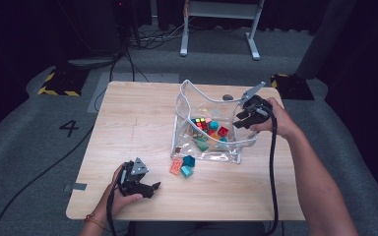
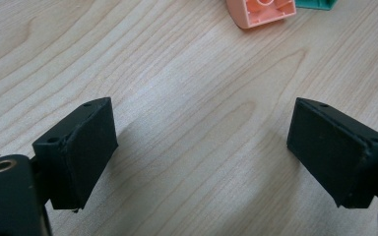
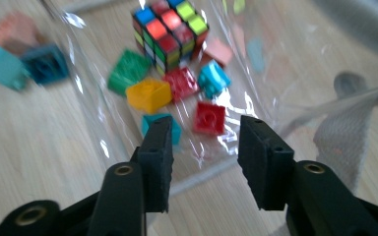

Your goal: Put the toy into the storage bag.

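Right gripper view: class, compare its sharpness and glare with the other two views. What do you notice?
Right gripper view: bricks at far left are smeared, white glare streaks the clear bag, the cube stays fairly crisp. Left gripper view: sharp wood grain on the table, soft shadows under the jaws. High view: evenly lit table, dark surroundings, small bricks lack detail.

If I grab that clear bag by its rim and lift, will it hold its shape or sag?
Probably sag: the clear bag is thin, creased film, and only its pale corded rim keeps the mouth open. The blocks and puzzle cube lie loose inside, so they would likely slide toward the low corner. The glossy film may slip.
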The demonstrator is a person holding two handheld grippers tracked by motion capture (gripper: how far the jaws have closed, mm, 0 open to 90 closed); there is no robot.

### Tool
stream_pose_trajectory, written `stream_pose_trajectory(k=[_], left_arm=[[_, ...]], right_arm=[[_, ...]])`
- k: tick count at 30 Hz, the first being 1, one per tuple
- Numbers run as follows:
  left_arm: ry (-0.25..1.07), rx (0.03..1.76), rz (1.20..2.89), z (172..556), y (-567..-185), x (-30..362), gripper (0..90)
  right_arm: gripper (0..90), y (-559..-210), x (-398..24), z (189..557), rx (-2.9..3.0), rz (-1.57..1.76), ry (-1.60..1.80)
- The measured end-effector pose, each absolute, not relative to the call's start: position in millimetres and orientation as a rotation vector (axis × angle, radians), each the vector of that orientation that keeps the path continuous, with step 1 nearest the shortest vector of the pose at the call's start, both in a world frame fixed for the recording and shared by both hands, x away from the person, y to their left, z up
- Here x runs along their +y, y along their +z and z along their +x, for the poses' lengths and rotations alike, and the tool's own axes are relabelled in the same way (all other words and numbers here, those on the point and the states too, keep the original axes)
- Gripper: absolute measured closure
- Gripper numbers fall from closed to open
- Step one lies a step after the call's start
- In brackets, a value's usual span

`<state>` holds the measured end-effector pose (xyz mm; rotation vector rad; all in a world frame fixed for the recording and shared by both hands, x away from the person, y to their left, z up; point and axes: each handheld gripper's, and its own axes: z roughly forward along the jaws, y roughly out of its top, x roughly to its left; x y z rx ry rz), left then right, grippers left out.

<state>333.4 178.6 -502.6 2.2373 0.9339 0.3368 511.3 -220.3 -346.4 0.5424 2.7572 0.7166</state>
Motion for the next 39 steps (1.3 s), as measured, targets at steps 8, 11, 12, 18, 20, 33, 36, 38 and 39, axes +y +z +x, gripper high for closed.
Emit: stream_pose_trajectory(k=[8,11,12,18,20,33,36,38,39], left_arm=[[0.335,0.93,2.24,333.2,-502.5,178.7,11.8],[0.335,0.931,2.241,333.1,-502.5,178.7,11.8],[0.335,0.93,2.243,333.1,-502.4,178.8,11.7],[0.328,0.931,2.234,332.0,-503.1,178.6,12.5],[0.326,0.928,2.236,332.4,-503.1,178.8,12.4],[0.325,0.925,2.236,332.5,-503.1,178.8,12.4],[0.327,0.927,2.235,332.5,-503.1,178.7,12.4],[0.327,0.927,2.237,332.4,-503.1,178.8,12.4],[0.327,0.927,2.237,332.4,-503.1,178.8,12.4]], right_arm=[[39.4,-327.1,-240.2,481.3,2.586,0.602,1.065],[35.6,-319.0,-245.1,466.3,2.488,0.626,1.148],[33.9,-316.4,-247.5,461.4,2.462,0.626,1.186],[31.1,-304.6,-260.1,433.2,2.375,0.628,1.306],[31.1,-304.8,-262.7,422.4,2.351,0.628,1.309],[31.6,-335.9,-277.0,373.0,2.346,0.586,1.344],[31.5,-346.3,-276.5,363.2,2.359,0.563,1.351],[31.2,-349.9,-275.4,359.4,2.367,0.576,1.356],[31.3,-360.8,-272.0,352.3,2.378,0.557,1.357]])
